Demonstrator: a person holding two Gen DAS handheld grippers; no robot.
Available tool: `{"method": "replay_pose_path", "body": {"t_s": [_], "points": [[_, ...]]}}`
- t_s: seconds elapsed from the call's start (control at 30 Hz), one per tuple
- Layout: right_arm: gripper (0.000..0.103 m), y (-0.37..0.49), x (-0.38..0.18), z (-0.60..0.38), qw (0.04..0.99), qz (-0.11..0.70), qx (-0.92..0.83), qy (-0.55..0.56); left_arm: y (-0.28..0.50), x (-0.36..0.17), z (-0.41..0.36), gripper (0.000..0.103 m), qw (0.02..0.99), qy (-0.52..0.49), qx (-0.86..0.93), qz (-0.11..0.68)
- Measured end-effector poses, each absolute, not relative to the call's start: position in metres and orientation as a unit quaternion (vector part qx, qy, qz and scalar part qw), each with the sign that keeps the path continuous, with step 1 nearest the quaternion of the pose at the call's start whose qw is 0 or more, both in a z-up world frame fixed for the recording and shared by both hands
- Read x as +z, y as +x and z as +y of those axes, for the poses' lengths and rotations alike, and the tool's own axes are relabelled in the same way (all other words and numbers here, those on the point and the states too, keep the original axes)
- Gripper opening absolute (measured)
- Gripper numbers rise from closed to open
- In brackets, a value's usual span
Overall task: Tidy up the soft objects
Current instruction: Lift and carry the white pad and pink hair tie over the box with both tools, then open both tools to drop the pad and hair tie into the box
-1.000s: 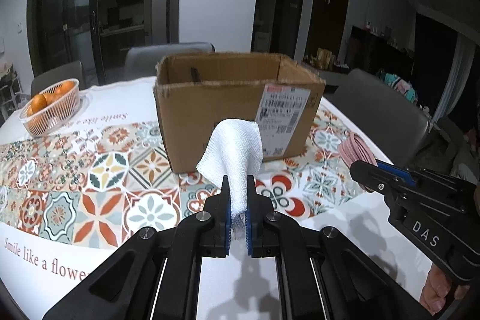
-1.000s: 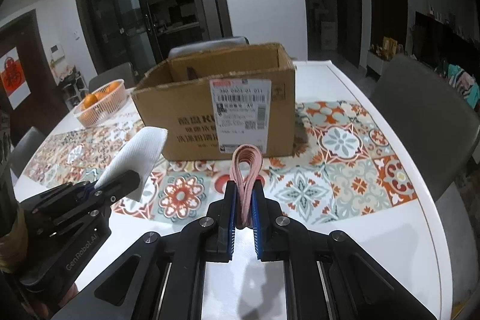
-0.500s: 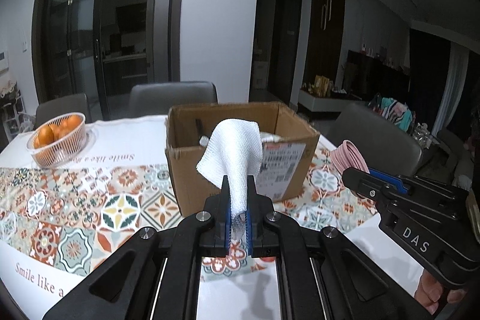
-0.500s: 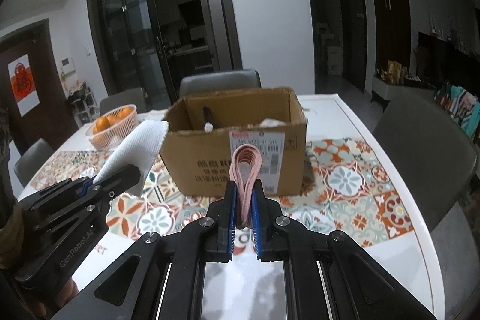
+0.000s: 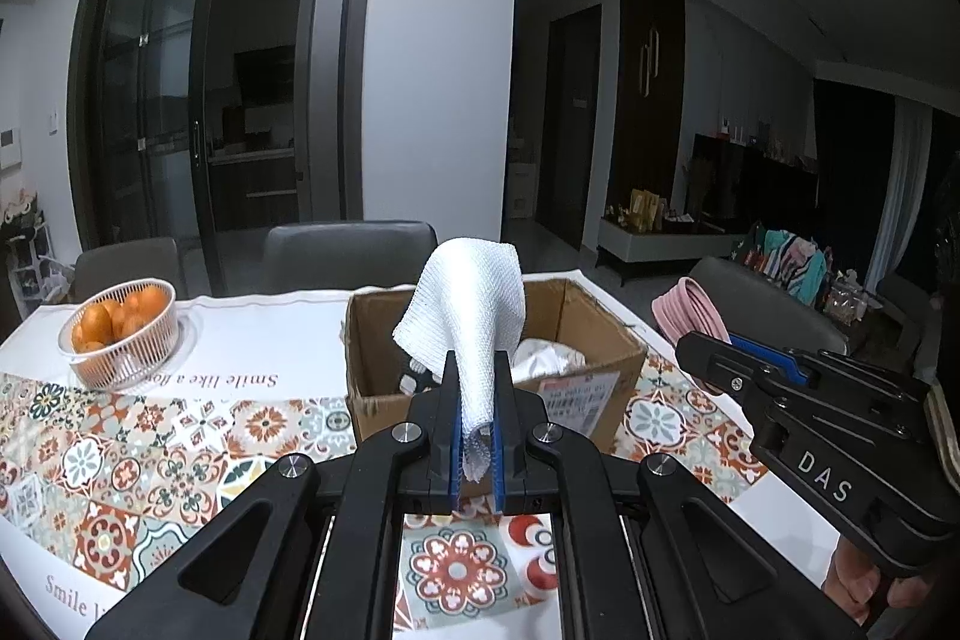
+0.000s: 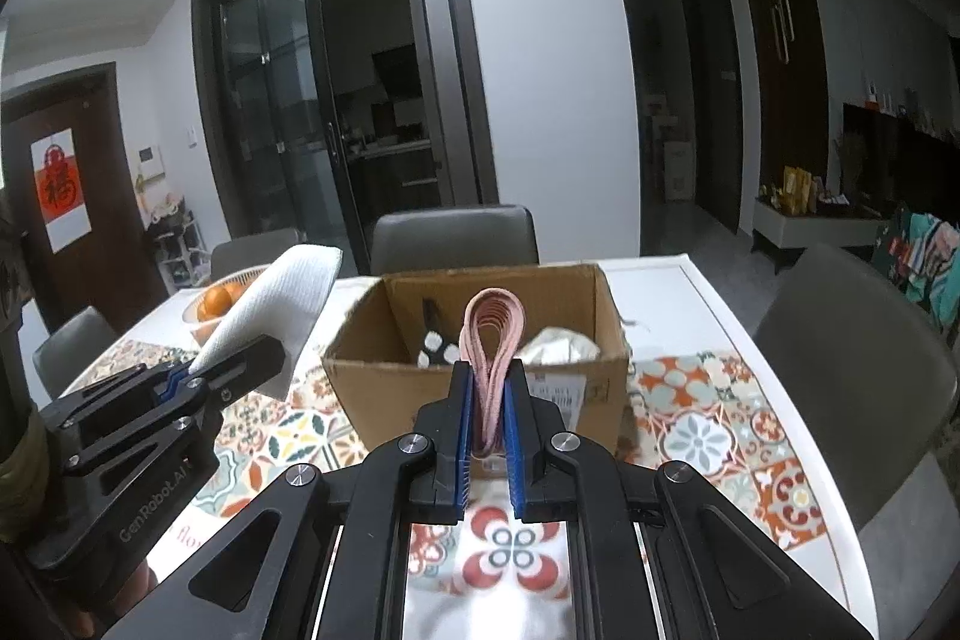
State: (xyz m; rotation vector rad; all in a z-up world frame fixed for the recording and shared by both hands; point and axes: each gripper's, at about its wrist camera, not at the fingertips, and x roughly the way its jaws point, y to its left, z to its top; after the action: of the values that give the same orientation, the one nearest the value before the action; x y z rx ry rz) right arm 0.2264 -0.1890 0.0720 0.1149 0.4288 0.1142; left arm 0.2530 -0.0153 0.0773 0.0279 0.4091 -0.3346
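My left gripper [image 5: 477,370] is shut on a white woven cloth [image 5: 465,316] and holds it up in front of the open cardboard box [image 5: 594,376]. My right gripper [image 6: 487,370] is shut on a folded pink cloth [image 6: 491,334], also raised before the box [image 6: 372,388]. Each gripper shows in the other's view: the right one [image 5: 702,346] with the pink cloth [image 5: 690,310], the left one [image 6: 240,370] with the white cloth [image 6: 282,298]. Inside the box lie a white bundle [image 6: 558,346] and a black-and-white item [image 6: 435,340].
The box stands on a table with a patterned tile runner [image 5: 150,466]. A white basket of oranges [image 5: 120,334] sits at the far left. Grey chairs [image 6: 456,235] stand around the table; one [image 6: 852,358] is at the right edge.
Both grippers have risen with their cloths, so the views now look down into the box's open top instead of at its front face.
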Motion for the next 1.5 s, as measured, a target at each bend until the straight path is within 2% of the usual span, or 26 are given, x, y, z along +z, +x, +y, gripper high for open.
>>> {"method": "replay_pose_path", "body": {"t_s": [0.7, 1.5], "points": [[0.011, 0.289, 0.088, -0.191, 0.98, 0.185, 0.061, 0.043, 0.313, 0.089, -0.023, 0.009, 0.97, 0.024, -0.165, 0.176], [0.011, 0.377, 0.039, -0.197, 0.959, 0.273, 0.068, 0.043, 0.391, 0.023, -0.043, 0.01, 0.945, 0.029, -0.155, 0.287]]}}
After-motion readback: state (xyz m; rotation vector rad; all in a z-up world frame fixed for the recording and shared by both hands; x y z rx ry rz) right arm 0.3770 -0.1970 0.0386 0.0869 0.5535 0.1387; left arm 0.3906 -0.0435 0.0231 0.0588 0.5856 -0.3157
